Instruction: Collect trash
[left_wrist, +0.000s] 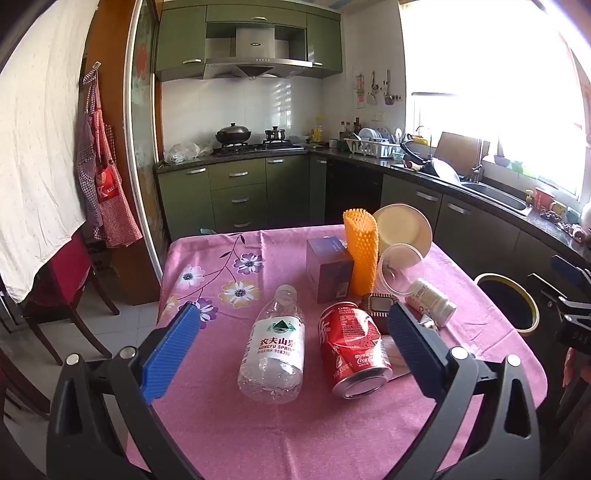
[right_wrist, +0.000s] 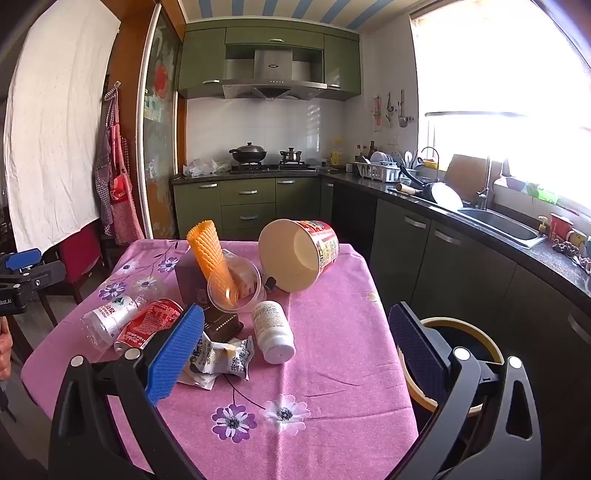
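Note:
Trash lies on a pink flowered tablecloth (left_wrist: 221, 424). In the left wrist view I see a crushed clear water bottle (left_wrist: 275, 350), a dented red cola can (left_wrist: 352, 350), a purple box (left_wrist: 328, 267), an orange foam net (left_wrist: 362, 254), a clear plastic cup (left_wrist: 400, 269), a white pill bottle (left_wrist: 432, 301) and a noodle cup (left_wrist: 402, 225). My left gripper (left_wrist: 295, 339) is open above the bottle and can. My right gripper (right_wrist: 295, 343) is open and empty over the pill bottle (right_wrist: 273, 330), near a crumpled wrapper (right_wrist: 219, 356). The noodle cup (right_wrist: 299, 254) lies on its side.
A round bin with a yellow rim (right_wrist: 454, 365) stands on the floor right of the table; it also shows in the left wrist view (left_wrist: 508, 301). Kitchen counters and a sink (right_wrist: 498, 225) run along the right. A red chair (left_wrist: 70, 273) stands left of the table.

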